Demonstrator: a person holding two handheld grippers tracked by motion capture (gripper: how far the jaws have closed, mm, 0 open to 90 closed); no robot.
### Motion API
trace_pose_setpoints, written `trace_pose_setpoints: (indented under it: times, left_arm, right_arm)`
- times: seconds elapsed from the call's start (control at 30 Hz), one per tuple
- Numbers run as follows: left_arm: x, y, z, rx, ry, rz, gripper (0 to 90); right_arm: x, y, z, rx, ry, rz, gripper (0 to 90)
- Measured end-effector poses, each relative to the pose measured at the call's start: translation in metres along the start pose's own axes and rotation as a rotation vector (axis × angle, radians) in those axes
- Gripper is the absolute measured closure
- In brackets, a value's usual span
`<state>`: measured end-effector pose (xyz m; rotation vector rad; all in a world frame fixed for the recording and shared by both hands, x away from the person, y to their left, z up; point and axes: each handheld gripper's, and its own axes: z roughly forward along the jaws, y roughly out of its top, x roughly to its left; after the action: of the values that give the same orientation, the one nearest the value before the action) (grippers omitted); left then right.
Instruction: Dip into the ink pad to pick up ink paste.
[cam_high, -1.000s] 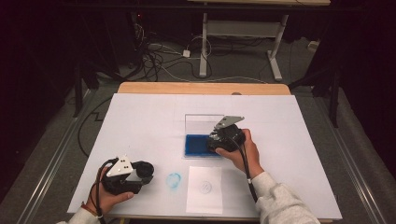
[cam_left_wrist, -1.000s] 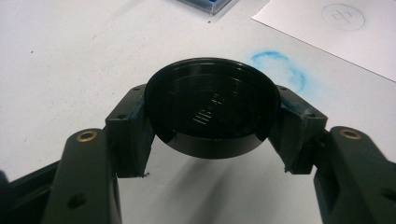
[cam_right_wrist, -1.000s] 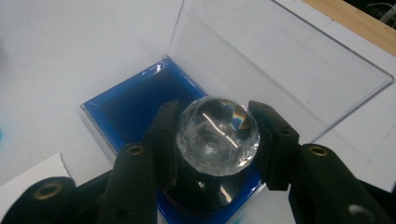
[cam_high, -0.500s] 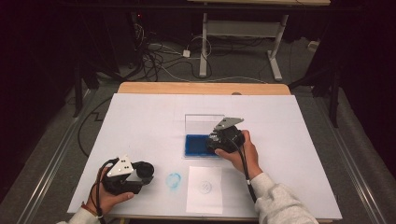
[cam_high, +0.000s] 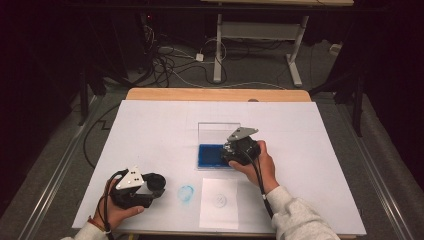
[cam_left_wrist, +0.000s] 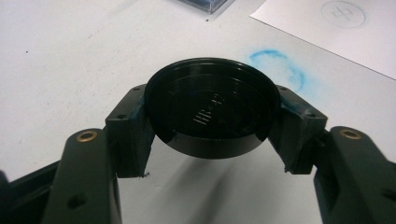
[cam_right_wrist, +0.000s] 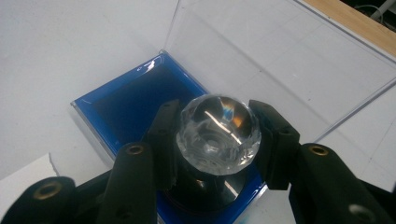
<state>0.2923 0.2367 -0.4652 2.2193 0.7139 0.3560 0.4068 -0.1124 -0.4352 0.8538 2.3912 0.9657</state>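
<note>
Right gripper (cam_right_wrist: 212, 140) clamped on clear faceted stamp knob (cam_right_wrist: 218, 133), pressing over blue ink pad (cam_right_wrist: 126, 105) in open clear case (cam_high: 218, 131). Left gripper (cam_left_wrist: 212, 135) gripping black round cap (cam_left_wrist: 212, 109), near blue smudge (cam_left_wrist: 280, 65). Risks: faceted knob slipping, over-inking, smearing paper sheet (cam_high: 219, 202).

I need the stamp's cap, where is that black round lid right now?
The black round lid is clamped in the left gripper, near the table's front-left, beside the blue ink smudge.

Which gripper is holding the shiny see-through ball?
The right gripper holds the clear faceted glass knob over the blue ink pad; the left gripper holds a black round cap.
</note>
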Motion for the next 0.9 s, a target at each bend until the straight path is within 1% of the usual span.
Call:
trace_pose_setpoints:
  times: [0.07, 0.13, 0.27, 0.37, 0.43, 0.53, 0.6, 0.77, 0.9]
  left_arm:
    - [-0.0002, 0.0001, 0.0, -0.001, 0.001, 0.001, 36.5]
    - [-0.0005, 0.0003, 0.0, -0.001, 0.002, 0.002, 36.5]
    - [-0.0012, 0.0003, -0.0002, -0.001, 0.001, 0.005, 36.5]
    - [-0.0007, -0.0002, -0.0006, -0.001, 0.001, 0.003, 36.5]
    - [-0.0002, -0.0008, -0.0008, -0.002, 0.001, 0.0, 36.5]
    - [-0.0003, -0.0011, -0.0008, -0.001, 0.002, -0.001, 36.5]
    - [-0.0002, -0.0012, -0.0008, -0.001, 0.001, -0.002, 36.6]
    - [0.0, -0.0014, 0.0, 0.003, 0.0, -0.004, 36.6]
    - [-0.001, -0.0009, 0.0, 0.004, 0.001, -0.001, 36.6]
  right_arm:
    - [0.0001, -0.0013, -0.0002, -0.006, 0.0, 0.0, 56.9]
    - [0.0026, -0.0023, -0.0006, -0.01, -0.014, -0.008, 56.9]
    - [0.0018, -0.0047, -0.0004, -0.024, -0.012, -0.006, 57.0]
    - [0.0029, -0.006, -0.001, -0.028, -0.02, -0.012, 57.0]
    - [0.0021, -0.0069, -0.0012, -0.033, -0.013, -0.01, 57.0]
    - [-0.0023, -0.0056, -0.0007, -0.027, 0.01, -0.014, 57.0]
    - [-0.0034, -0.004, 0.0, -0.022, 0.016, -0.015, 57.0]
    - [0.0013, -0.0054, -0.0008, -0.025, -0.006, -0.031, 57.0]
    - [0.0016, -0.0069, -0.0025, -0.026, -0.003, -0.034, 57.0]
